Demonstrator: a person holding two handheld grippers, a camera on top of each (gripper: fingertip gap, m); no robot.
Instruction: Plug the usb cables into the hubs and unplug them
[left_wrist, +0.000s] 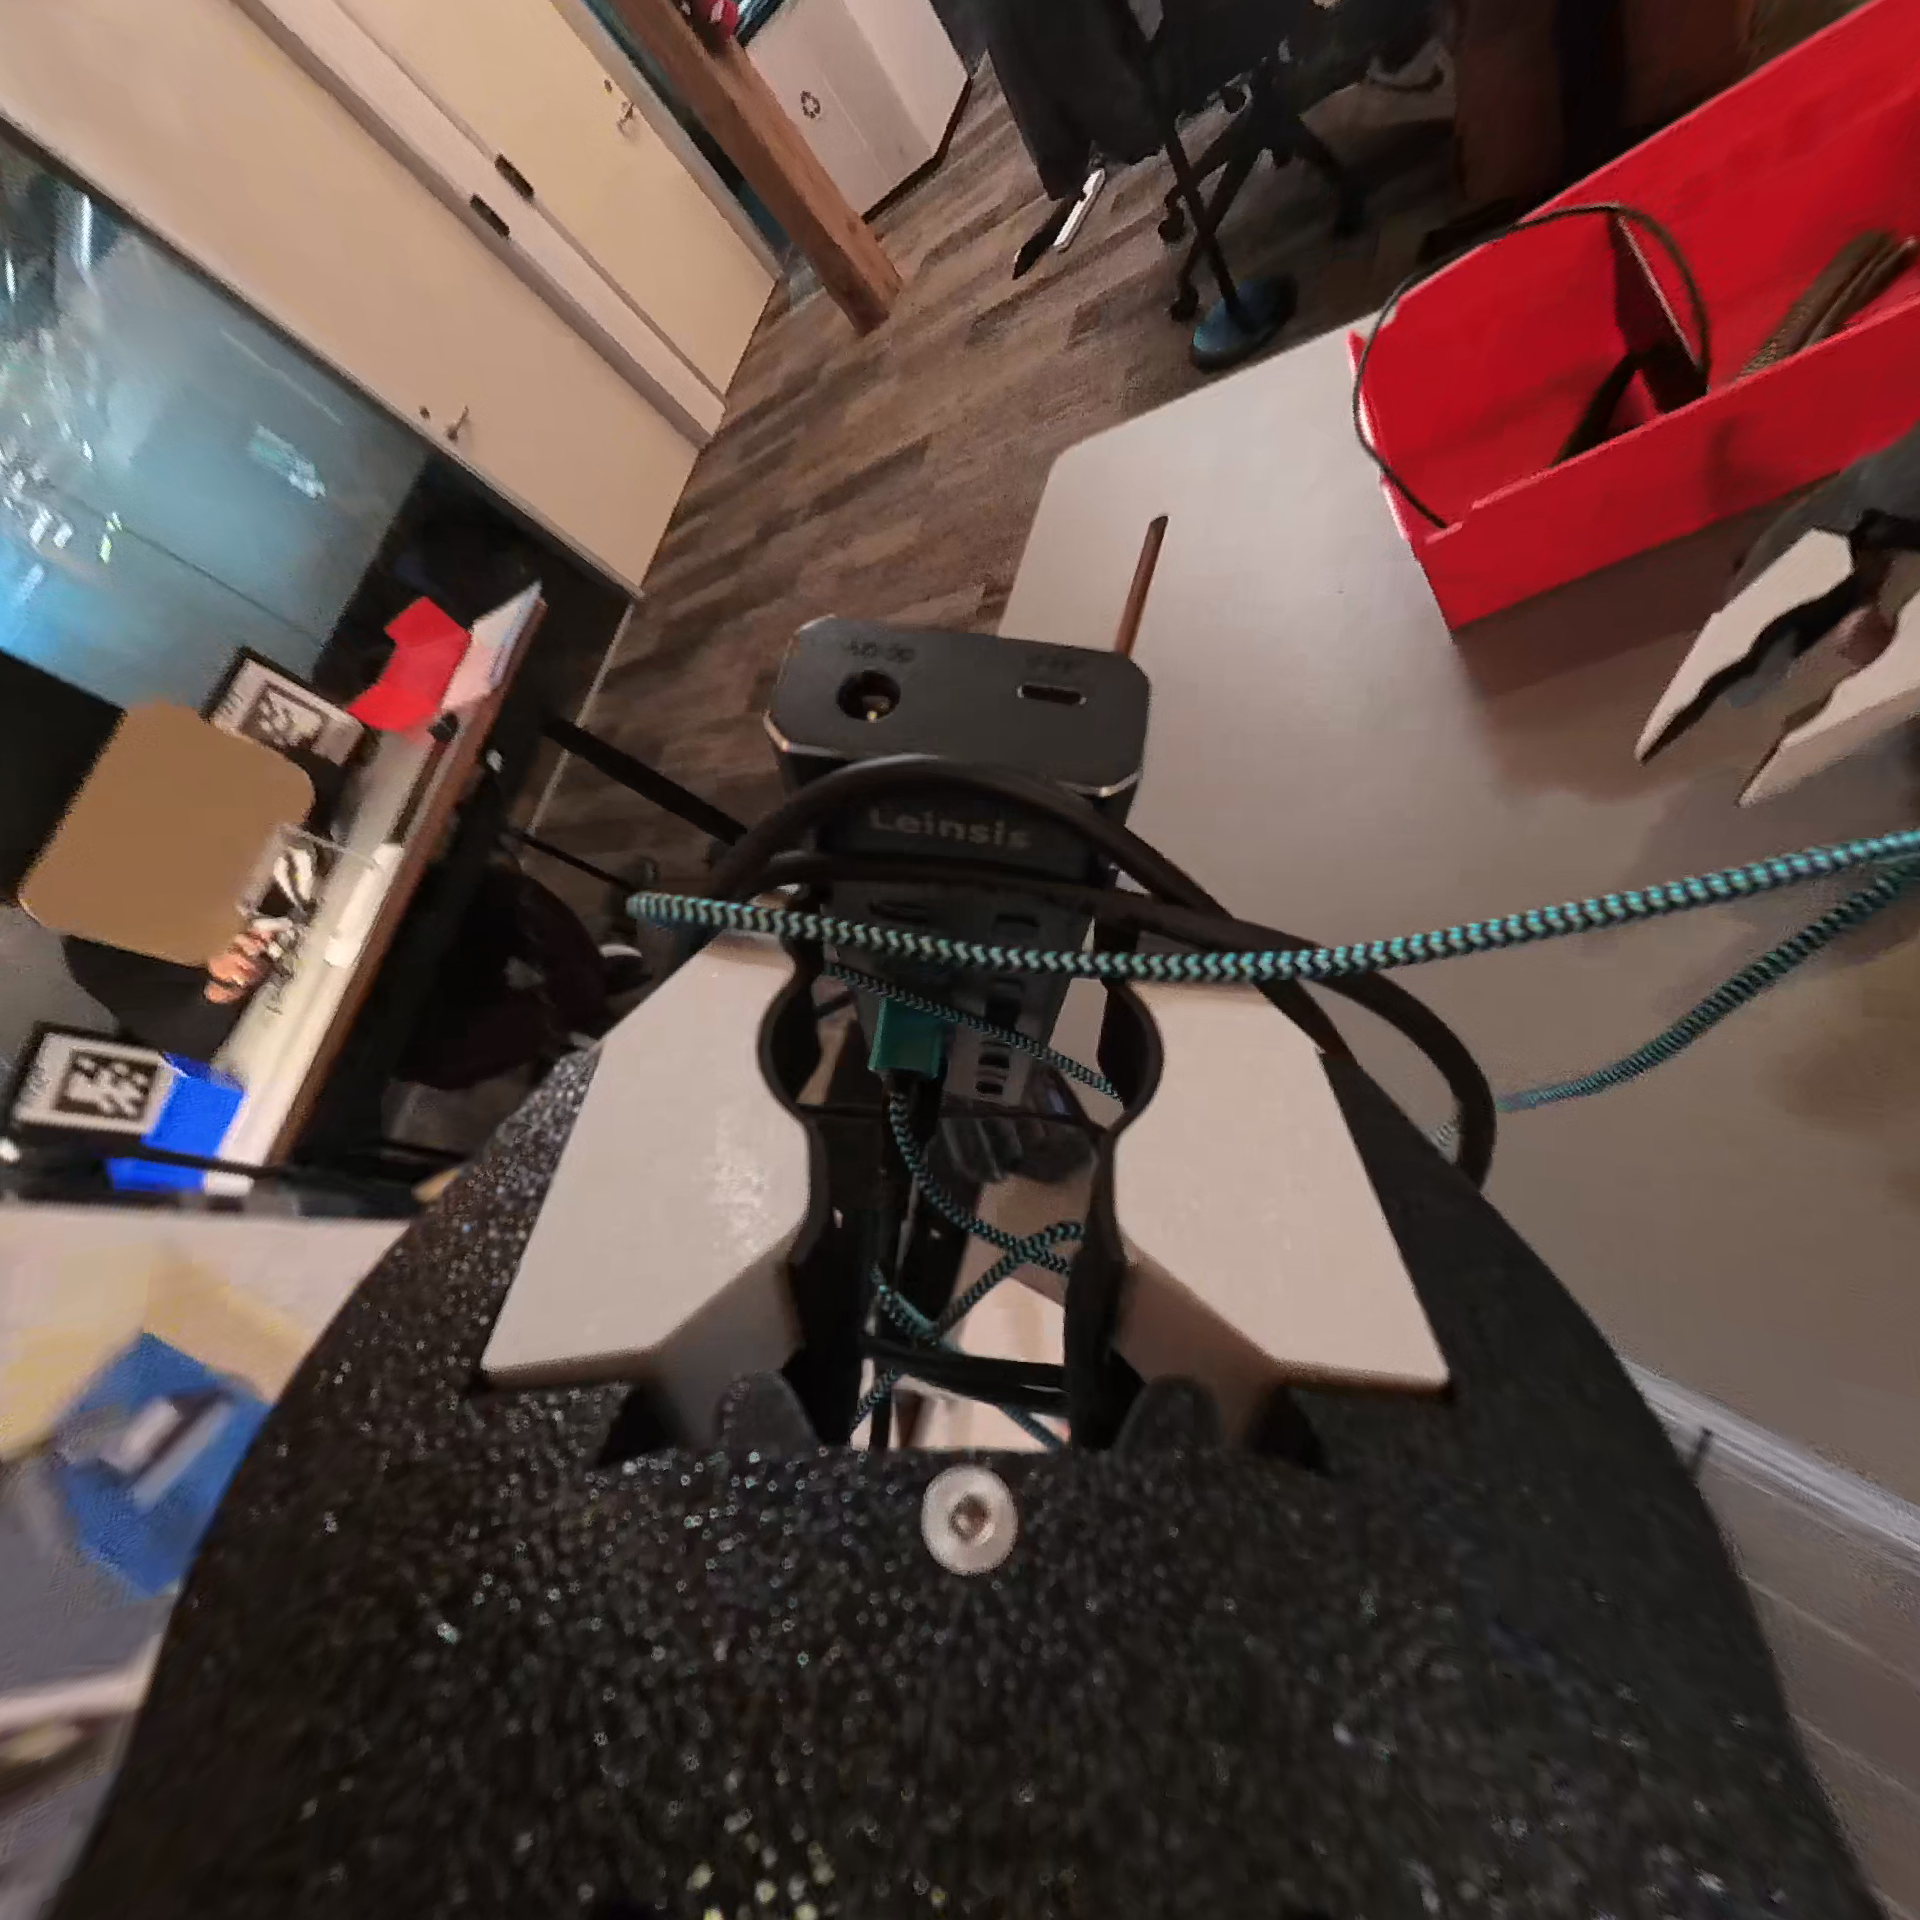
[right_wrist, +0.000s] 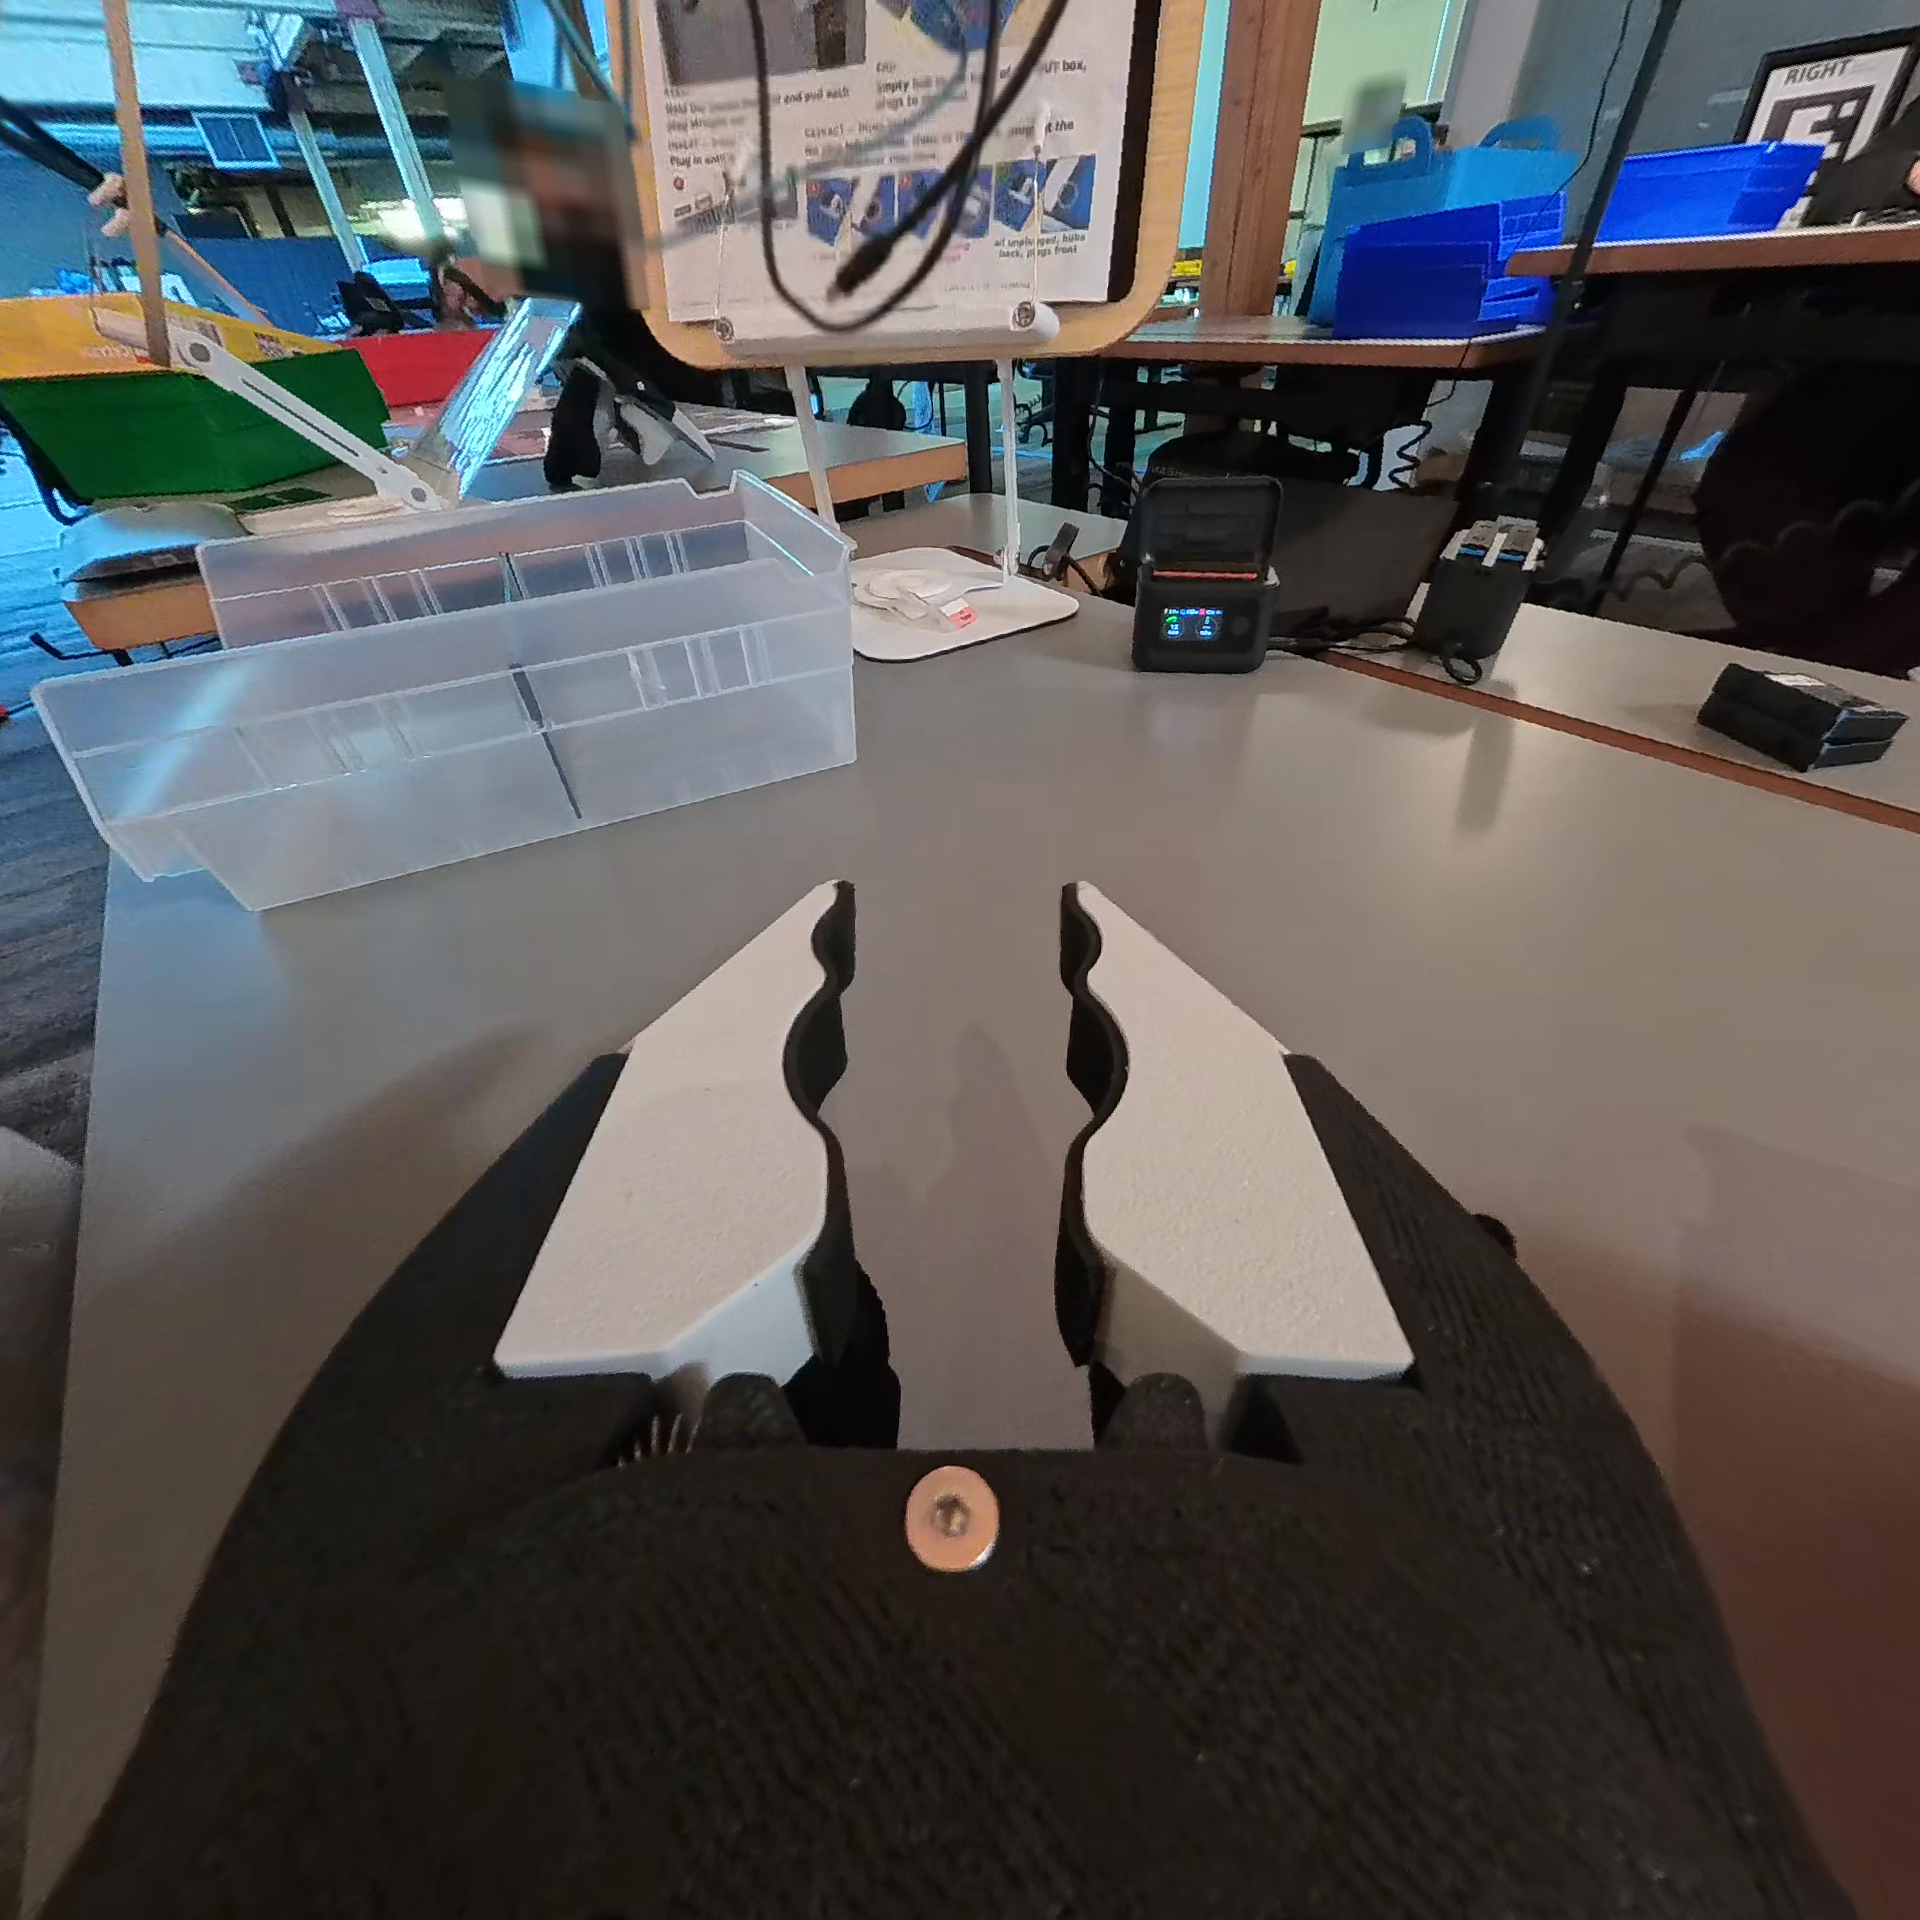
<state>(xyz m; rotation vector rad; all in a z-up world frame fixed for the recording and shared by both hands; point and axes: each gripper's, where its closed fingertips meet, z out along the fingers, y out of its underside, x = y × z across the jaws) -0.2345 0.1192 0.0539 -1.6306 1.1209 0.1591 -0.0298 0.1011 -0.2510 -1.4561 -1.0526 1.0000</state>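
Note:
In the left wrist view my left gripper (left_wrist: 951, 977) is shut on a black USB hub (left_wrist: 961, 707), which sticks out past the fingertips above the grey table (left_wrist: 1299, 748). A teal plug (left_wrist: 906, 1039) sits in one of the hub's ports. Its teal braided cable (left_wrist: 1455, 940) and a black cable (left_wrist: 1382, 1049) loop across the hub and trail right. My right gripper (right_wrist: 956, 899) is open and empty, low over the table (right_wrist: 1351, 935). Its white fingers (left_wrist: 1766, 634) show at the right of the left wrist view.
A red bin (left_wrist: 1662, 416) holding a black cable stands at the far right of the table. Clear plastic bins (right_wrist: 468, 717) stand to the left ahead of the right gripper. A stand with an instruction sheet (right_wrist: 894, 156), a charger case (right_wrist: 1205, 592) and black boxes (right_wrist: 1808, 717) are farther back. Spacing between my two grippers at the tips: around 40 centimeters.

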